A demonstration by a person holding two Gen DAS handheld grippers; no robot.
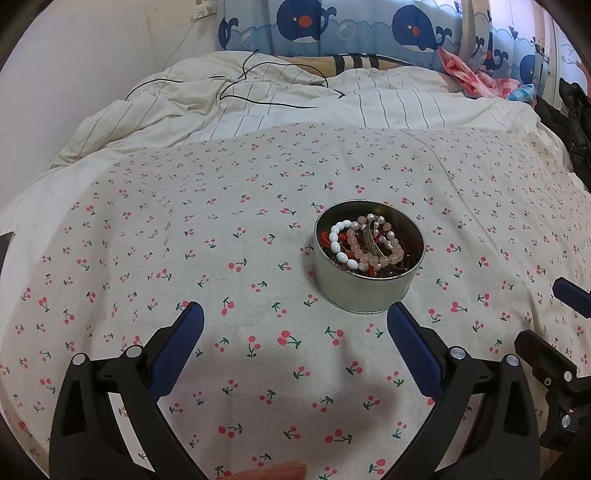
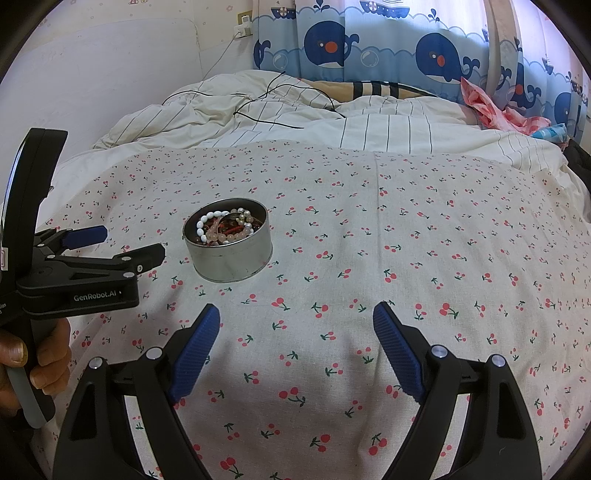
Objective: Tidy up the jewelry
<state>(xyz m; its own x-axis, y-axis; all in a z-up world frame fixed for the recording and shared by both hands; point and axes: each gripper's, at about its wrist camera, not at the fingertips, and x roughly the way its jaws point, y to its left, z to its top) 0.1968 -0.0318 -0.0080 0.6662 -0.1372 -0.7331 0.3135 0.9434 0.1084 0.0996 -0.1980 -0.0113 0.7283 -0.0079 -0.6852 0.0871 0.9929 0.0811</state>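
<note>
A round metal tin (image 1: 364, 291) stands on the cherry-print cloth (image 1: 221, 258). It holds a white bead bracelet (image 1: 341, 247), a pink bead bracelet (image 1: 373, 254) and other tangled jewelry. My left gripper (image 1: 295, 314) is open and empty, just short of the tin, which sits ahead and to the right of its middle. In the right wrist view the tin (image 2: 229, 258) lies ahead to the left. My right gripper (image 2: 295, 314) is open and empty above bare cloth. The left gripper (image 2: 110, 240) shows there, left of the tin.
A rumpled striped duvet (image 1: 295, 99) with a black cable (image 1: 266, 81) lies behind the cloth. A whale-print curtain (image 1: 332, 26) hangs at the back. Pink fabric (image 1: 476, 74) and dark clothing (image 1: 576, 122) lie at the far right.
</note>
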